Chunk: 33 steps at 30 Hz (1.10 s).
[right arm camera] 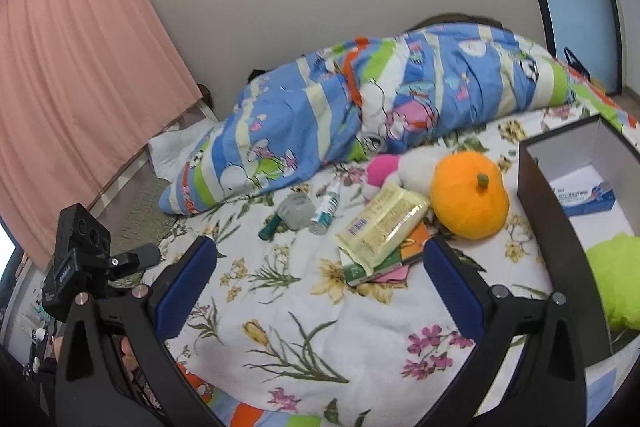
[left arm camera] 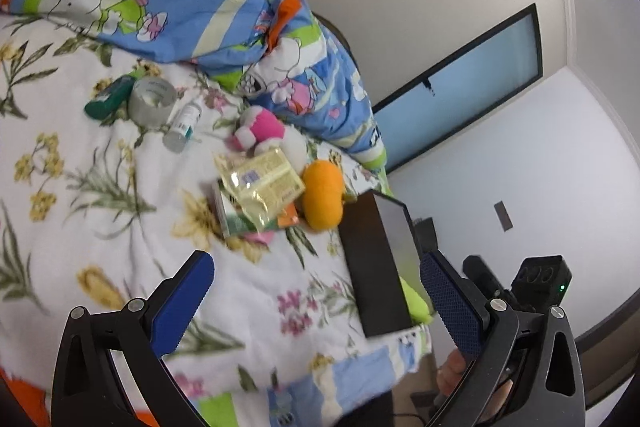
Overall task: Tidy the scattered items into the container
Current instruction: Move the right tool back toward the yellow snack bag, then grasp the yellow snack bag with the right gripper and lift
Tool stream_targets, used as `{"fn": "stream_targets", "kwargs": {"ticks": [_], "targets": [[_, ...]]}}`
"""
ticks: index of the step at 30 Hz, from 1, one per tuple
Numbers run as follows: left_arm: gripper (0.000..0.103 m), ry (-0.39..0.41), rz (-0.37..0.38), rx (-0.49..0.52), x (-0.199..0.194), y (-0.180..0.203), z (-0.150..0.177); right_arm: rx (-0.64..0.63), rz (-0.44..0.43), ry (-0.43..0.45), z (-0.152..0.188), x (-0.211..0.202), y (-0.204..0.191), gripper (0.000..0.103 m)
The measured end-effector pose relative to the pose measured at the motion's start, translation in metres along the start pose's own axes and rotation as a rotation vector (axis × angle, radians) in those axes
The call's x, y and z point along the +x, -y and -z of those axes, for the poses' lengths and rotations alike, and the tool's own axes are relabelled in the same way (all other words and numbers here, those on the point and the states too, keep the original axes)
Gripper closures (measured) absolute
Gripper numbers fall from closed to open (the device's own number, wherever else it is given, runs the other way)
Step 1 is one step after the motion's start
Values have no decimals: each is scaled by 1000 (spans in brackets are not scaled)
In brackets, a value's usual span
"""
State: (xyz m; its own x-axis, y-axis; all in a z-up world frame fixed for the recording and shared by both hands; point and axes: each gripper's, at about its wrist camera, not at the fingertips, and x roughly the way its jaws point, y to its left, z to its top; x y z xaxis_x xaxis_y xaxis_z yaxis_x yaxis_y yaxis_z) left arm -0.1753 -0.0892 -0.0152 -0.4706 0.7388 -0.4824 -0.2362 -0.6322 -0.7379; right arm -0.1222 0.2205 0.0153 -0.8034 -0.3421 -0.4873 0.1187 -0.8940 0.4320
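Note:
Scattered items lie on a floral bed sheet (right arm camera: 320, 327). An orange plush pumpkin (right arm camera: 468, 199) sits beside a yellow snack packet (right arm camera: 380, 223) that lies on a green and orange box (right arm camera: 394, 261). A pink and white plush toy (right arm camera: 396, 167), a small bottle (right arm camera: 326, 209), a tape roll (right arm camera: 296, 211) and a green tube (right arm camera: 270, 227) lie behind. The dark open box (right arm camera: 560, 227) at right holds a lime plush (right arm camera: 616, 279) and a blue packet (right arm camera: 584, 197). My right gripper (right arm camera: 320, 287) is open and empty above the sheet. My left gripper (left arm camera: 316, 303) is open and empty, near the box (left arm camera: 372, 267).
A blue cartoon quilt (right arm camera: 360, 107) is bunched along the bed's far side. A pink curtain (right arm camera: 72, 87) hangs at left. A dark-framed window (left arm camera: 472, 95) is in the wall. The bed edge runs just below both grippers.

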Motion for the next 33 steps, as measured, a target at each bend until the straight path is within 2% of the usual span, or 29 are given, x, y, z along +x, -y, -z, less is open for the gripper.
{"fn": "stream_targets", "kwargs": {"ticks": [2,6,11,13,17,21,30,33], "targets": [[0,12,3,-31,13,-12,-5,15,12,-25,2,18,12,0],[0,-59,-51,-75,50,-37,-16,62,9,-76,7,54,36,0],[0,-124,-26,-155,99,-67,-28,135,-51,-130,10,99,62,0],[0,-129,-44,-161,117,-75,-33,143,-61,-142,12,116,69,0],[0,-140,-111,-120,149,-80,-45,140,-74,-189,16,151,81,1],[0,-184,-188,-52,184,-82,-55,162,-93,-239,22,184,94,11],[1,-245,-267,59,240,-85,-66,201,-76,-256,20,231,118,32],[1,-250,-284,107,253,-81,-68,198,-66,-259,17,239,122,33]]}}
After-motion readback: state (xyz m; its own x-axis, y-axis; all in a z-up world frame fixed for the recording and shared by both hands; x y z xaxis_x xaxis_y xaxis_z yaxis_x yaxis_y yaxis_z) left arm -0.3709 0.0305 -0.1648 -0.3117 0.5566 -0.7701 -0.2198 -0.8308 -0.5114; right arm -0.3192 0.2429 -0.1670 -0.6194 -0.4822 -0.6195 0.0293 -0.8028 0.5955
